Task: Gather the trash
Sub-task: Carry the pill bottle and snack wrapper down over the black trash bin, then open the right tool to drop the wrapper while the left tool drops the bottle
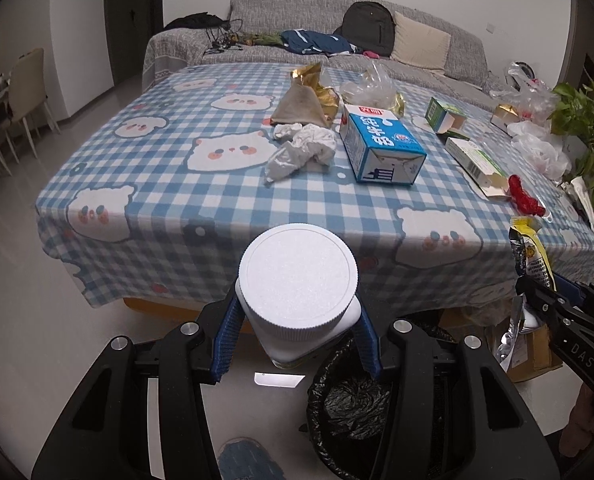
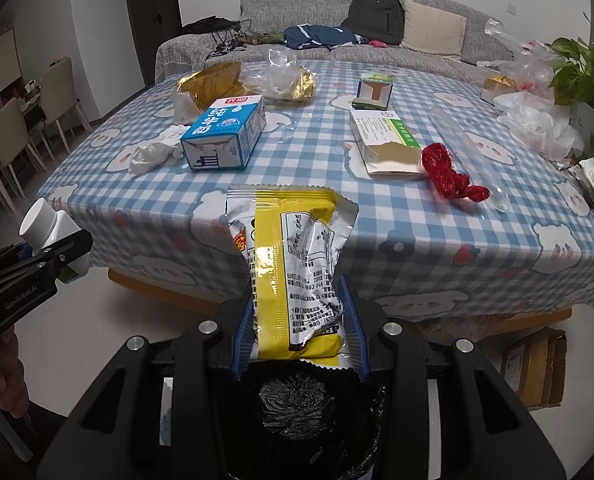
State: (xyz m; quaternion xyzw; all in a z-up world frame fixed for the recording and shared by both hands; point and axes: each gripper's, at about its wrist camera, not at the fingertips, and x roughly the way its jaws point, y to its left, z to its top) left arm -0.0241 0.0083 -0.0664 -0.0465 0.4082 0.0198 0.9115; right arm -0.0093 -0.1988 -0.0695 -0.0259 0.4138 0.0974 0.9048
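My left gripper (image 1: 297,340) is shut on a white plastic bottle (image 1: 299,280) with a wide ribbed cap, held off the table's front edge, beside the black-lined bin (image 1: 349,404) below right. The same bottle (image 2: 49,224) shows at the left of the right wrist view. My right gripper (image 2: 299,340) is shut on a yellow and silver snack wrapper (image 2: 293,264), held right above the bin's black bag (image 2: 293,408). On the table lie a blue milk carton (image 1: 381,144), crumpled tissue (image 1: 301,148), green and white boxes (image 2: 385,140) and a red mesh scrap (image 2: 449,176).
The table wears a blue checked cloth with bears (image 1: 201,184). Gold foil and clear plastic bags (image 2: 277,76) lie at its far side, white plastic bags and a plant (image 2: 577,76) at the right. A sofa (image 1: 337,12) stands behind, chairs (image 1: 25,92) to the left, cardboard boxes (image 2: 533,364) under the table.
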